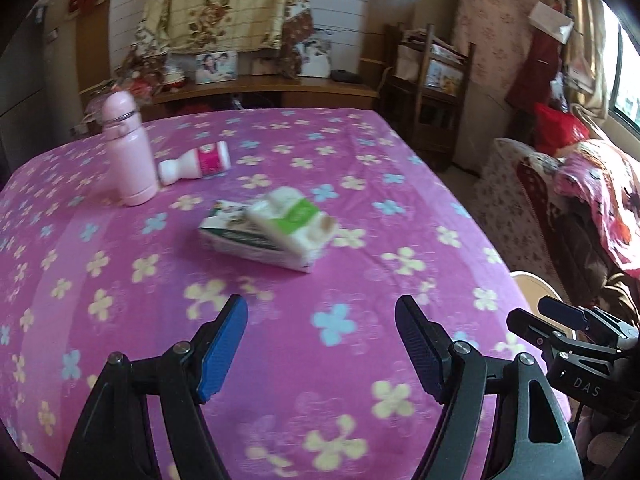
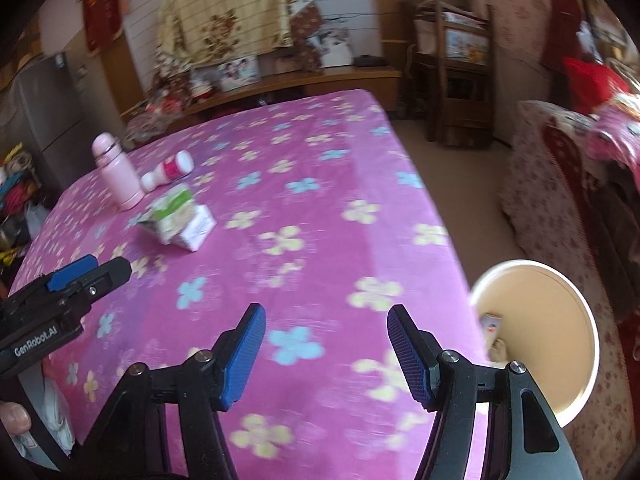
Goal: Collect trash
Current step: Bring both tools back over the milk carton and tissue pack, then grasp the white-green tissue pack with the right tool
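Note:
On the pink flowered tablecloth (image 1: 360, 184) lie two stacked soft packs, white with green print (image 1: 268, 228) (image 2: 176, 220). Beyond them a white bottle with a pink label (image 1: 196, 164) (image 2: 168, 170) lies on its side. A pale pink flask (image 1: 128, 152) (image 2: 116, 172) stands upright beside it. My left gripper (image 1: 322, 308) hovers over the near part of the cloth, open and empty, well short of the packs. My right gripper (image 2: 326, 312) is open and empty over the table's right edge. A round cream bin (image 2: 540, 312) sits below that edge with small scraps inside.
A floral-covered sofa (image 2: 532, 184) stands right of the table, with bare floor between. A wooden shelf rack (image 1: 432, 80) and a long sideboard with photo frames (image 1: 280, 88) are at the back. A grey fridge (image 2: 44, 112) is far left. A thumb (image 2: 14, 416) shows at the lower left.

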`<state>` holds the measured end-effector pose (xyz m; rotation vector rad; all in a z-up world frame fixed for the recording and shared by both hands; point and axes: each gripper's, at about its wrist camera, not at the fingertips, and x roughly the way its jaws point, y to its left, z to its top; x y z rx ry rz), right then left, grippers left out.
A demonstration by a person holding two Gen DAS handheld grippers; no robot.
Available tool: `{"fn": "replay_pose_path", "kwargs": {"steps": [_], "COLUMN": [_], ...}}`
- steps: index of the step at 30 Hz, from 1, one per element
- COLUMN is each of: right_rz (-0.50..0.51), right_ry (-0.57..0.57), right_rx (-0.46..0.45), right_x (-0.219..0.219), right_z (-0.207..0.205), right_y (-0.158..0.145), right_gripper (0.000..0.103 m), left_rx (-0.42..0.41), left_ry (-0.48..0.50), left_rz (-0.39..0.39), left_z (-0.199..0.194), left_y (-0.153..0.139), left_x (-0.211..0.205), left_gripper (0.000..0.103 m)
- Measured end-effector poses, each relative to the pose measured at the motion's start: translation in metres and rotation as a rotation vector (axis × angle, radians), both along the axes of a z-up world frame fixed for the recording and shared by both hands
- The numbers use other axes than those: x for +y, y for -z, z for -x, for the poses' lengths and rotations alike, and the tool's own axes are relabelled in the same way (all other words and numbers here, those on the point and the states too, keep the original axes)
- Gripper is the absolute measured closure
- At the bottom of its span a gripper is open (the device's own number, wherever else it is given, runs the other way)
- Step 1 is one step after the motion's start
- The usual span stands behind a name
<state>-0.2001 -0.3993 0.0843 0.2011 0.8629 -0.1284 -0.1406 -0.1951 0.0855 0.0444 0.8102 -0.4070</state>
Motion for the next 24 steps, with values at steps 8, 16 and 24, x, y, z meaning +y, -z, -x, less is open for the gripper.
{"fn": "replay_pose_path", "kwargs": {"steps": [8,16,24], "right_rz": [-0.008,-0.063,-0.073], "right_ry": [-0.082,-0.168,-0.267], "right_rx": [0.033,0.039,0.009], "right_x": [0.042,0.070,0.097], "right_z": [-0.030,-0.072,-0.133], "right_y": [0.013,0.023,0.014], "right_gripper": [0.036,0.036,0.033], "left_rx": [0.010,0.063,0.102], "left_ry": [-0.090,-0.120,-0.122], "left_rz": [-0.042,-0.059,-0.056], "left_z": [-0.021,-0.046,-0.068], "left_y": [0.013,0.030,0.041], "left_x": [0.052,0.088,0.097], "left_gripper": [0.026,0.026,0.026]}}
